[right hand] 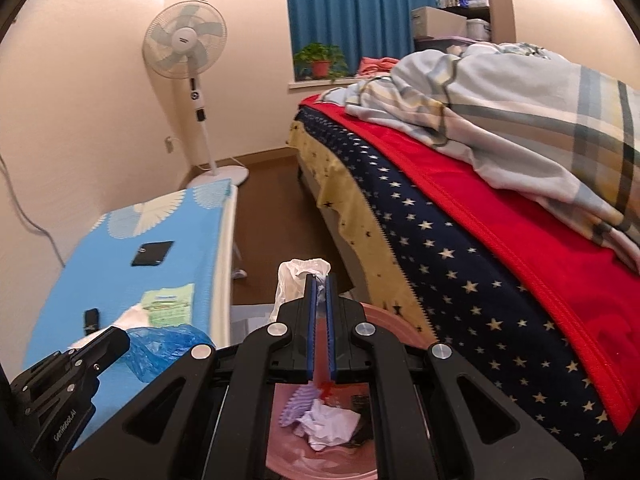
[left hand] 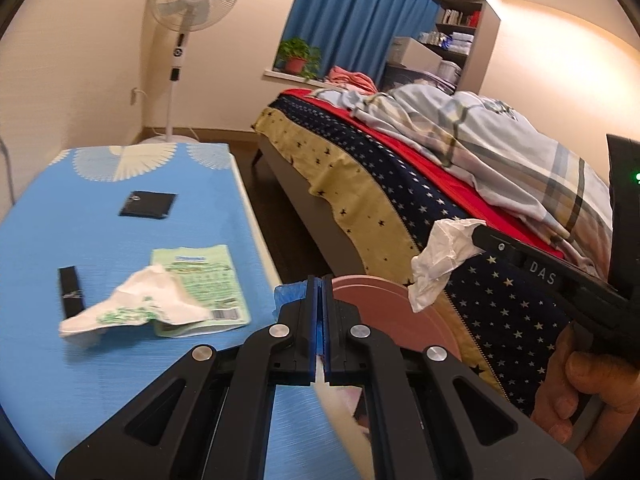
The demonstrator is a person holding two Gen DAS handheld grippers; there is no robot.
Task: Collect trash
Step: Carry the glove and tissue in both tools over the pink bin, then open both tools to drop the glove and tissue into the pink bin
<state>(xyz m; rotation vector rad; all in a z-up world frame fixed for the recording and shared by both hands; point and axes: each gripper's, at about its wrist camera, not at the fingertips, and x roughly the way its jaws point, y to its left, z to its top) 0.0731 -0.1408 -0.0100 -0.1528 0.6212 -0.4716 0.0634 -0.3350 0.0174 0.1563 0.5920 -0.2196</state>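
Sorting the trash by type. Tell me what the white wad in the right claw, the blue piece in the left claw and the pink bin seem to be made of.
White wad: most likely tissue paper; matte, crumpled into soft creases.
Blue piece: thin plastic film, probably a bag; translucent, glossy wrinkles.
Pink bin: apparently moulded plastic; smooth rim with a dull sheen.

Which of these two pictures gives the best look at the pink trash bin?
The right wrist view: it looks down into the pink trash bin, showing crumpled paper inside. The left wrist view shows only part of the bin's rim behind the shut left gripper, nothing of its contents.
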